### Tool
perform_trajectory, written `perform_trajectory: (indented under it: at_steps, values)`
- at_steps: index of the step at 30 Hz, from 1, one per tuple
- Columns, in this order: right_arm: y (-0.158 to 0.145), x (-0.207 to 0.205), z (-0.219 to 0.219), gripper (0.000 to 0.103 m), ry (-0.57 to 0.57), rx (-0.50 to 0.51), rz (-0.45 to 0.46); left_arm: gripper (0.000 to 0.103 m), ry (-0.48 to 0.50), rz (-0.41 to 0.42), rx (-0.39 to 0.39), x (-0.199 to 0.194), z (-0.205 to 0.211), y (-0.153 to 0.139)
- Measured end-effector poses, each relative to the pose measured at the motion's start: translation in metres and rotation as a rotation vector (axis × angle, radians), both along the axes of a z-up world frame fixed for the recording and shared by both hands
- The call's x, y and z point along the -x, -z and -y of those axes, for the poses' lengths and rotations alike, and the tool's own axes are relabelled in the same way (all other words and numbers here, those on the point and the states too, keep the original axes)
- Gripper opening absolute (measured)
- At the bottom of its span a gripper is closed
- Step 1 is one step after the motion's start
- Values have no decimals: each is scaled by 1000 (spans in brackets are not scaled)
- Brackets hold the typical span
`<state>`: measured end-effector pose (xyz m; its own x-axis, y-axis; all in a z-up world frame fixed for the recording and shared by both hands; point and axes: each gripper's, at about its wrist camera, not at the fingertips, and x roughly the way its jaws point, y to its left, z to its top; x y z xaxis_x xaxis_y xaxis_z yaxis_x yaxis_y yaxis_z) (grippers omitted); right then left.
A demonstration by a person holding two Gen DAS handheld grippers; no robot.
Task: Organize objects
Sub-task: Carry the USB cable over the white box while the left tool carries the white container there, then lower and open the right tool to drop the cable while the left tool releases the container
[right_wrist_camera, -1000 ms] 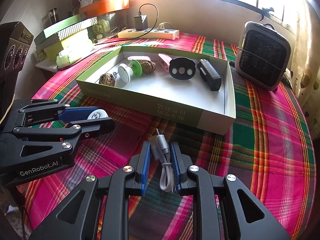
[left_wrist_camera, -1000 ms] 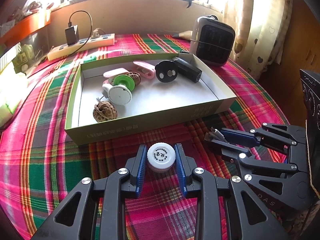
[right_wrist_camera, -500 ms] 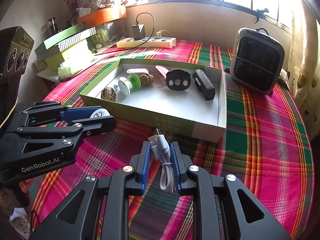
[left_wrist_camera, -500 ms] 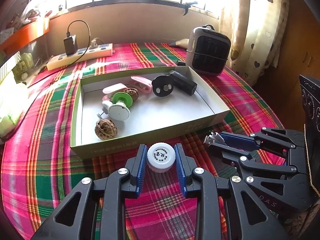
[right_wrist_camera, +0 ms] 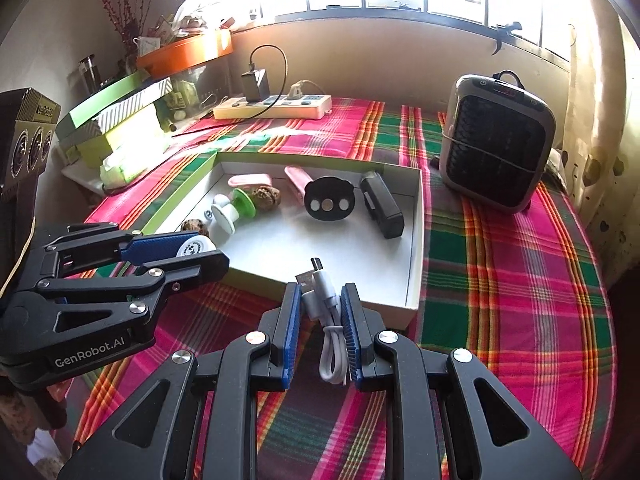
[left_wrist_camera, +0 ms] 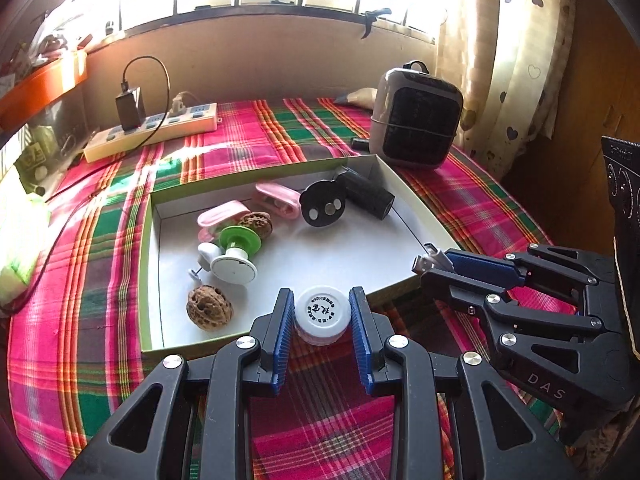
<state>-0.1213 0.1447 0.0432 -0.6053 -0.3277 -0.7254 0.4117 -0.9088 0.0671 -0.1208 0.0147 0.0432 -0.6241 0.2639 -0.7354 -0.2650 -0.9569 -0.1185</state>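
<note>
My left gripper [left_wrist_camera: 322,314] is shut on a small white round jar [left_wrist_camera: 322,313] with a printed lid, held above the near edge of the green-walled box [left_wrist_camera: 146,240]. It also shows in the right wrist view [right_wrist_camera: 196,250]. My right gripper [right_wrist_camera: 320,308] is shut on a coiled white USB cable [right_wrist_camera: 324,300], its plug over the box's near right corner; it also shows in the left wrist view [left_wrist_camera: 434,262]. The box holds two walnuts [left_wrist_camera: 209,307], a white and green spool [left_wrist_camera: 234,258], pink clips [left_wrist_camera: 278,199], a black disc [left_wrist_camera: 322,208] and a black block [left_wrist_camera: 368,194].
A grey fan heater [right_wrist_camera: 494,158] stands at the back right on the plaid cloth. A power strip [right_wrist_camera: 276,106] with a black charger lies at the back. Stacked green boxes [right_wrist_camera: 116,120] and an orange tray sit at the left edge.
Both grippers have risen and moved forward with their loads. They now hang over the box's near edge instead of low over the cloth in front of it.
</note>
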Motion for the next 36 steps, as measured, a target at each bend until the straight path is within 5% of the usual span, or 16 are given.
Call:
perform_trajectory:
  at_steps: [36]
  values:
    - [26,84,16,22,30,-52,72,26,14,66,18,71,-5,28]
